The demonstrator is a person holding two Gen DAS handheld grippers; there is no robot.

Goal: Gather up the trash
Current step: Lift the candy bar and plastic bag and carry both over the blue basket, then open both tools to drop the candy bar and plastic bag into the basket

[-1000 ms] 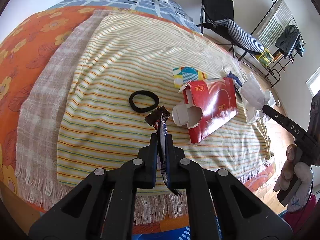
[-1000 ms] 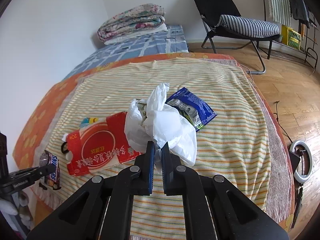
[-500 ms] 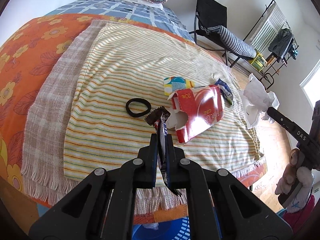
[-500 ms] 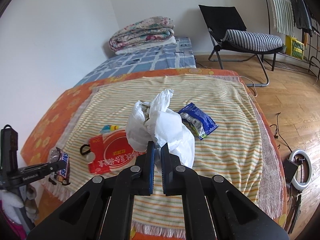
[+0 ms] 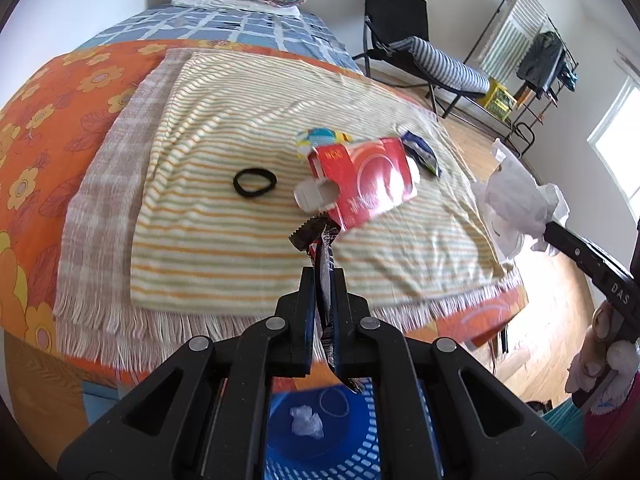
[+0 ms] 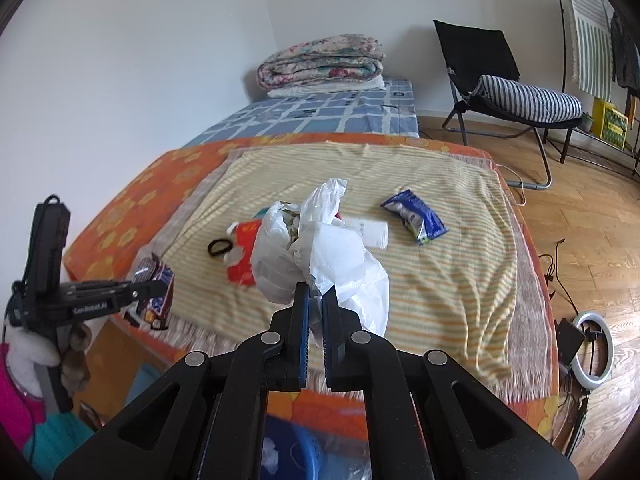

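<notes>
Both grippers have pulled back off the bed since 1 s ago; the blue basket [image 5: 320,432] now shows at 6 o'clock under each, so the drop looks next. Left gripper [image 5: 322,276] is clamped on the candy wrapper [image 5: 316,236], which hangs above the basket. Right gripper [image 6: 314,304] is clamped on the white plastic bag [image 6: 320,256], near the bed edge, not quite over the basket. Basket holds 1 crumpled white wad [image 5: 306,420] and 1 thin ring [image 5: 334,402]. Left on the striped blanket [image 5: 224,216]: black hair tie [image 5: 255,183] at 10 o'clock, red box [image 5: 360,184] at 12, blue packet [image 5: 420,152] at 1.
</notes>
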